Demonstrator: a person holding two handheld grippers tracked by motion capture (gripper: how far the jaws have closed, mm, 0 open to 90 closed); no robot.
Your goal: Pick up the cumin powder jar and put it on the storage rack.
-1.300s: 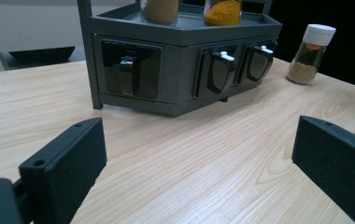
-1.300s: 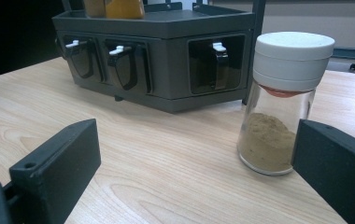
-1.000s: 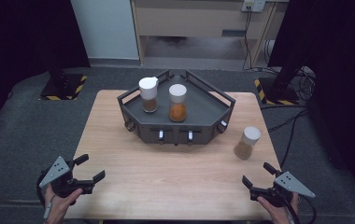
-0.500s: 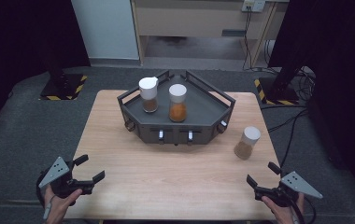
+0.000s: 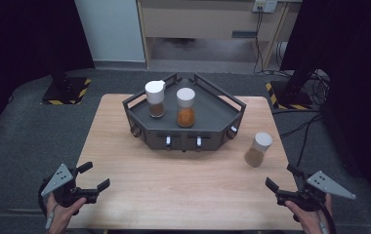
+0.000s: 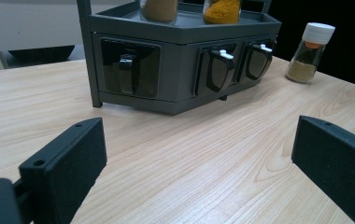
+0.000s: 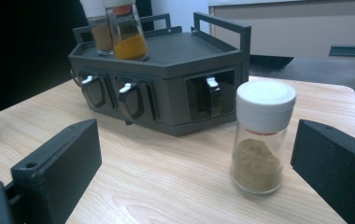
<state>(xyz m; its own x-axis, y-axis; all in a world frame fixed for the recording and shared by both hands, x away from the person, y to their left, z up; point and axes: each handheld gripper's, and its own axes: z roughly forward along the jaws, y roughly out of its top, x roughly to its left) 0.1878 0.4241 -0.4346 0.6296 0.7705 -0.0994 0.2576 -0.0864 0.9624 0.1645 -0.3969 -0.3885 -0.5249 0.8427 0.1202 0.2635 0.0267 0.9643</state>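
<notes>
A dark grey spice rack (image 5: pixel 213 117) with small front drawers stands at the table's far middle. Two white-capped jars stand on it: one of brown spice (image 5: pixel 155 98), one of orange spice (image 5: pixel 186 107). A third jar of tan powder (image 5: pixel 257 149) stands alone on the wood to the right of the rack, upright, and close ahead in the right gripper view (image 7: pixel 261 140). My left gripper (image 5: pixel 93 177) is open at the near left edge, empty. My right gripper (image 5: pixel 283 179) is open at the near right, just short of the lone jar (image 6: pixel 308 52).
The wooden table (image 5: pixel 183 185) has bare wood between the grippers and the rack (image 6: pixel 185 70). Grey carpet surrounds it. A cabinet (image 5: pixel 208 24) stands behind, with yellow-black marked stand bases (image 5: pixel 66 90) at both far sides and cables on the floor at right.
Both hands have drawn slightly back toward the near edge, the right one also a little outward. The jars and rack have not moved.
</notes>
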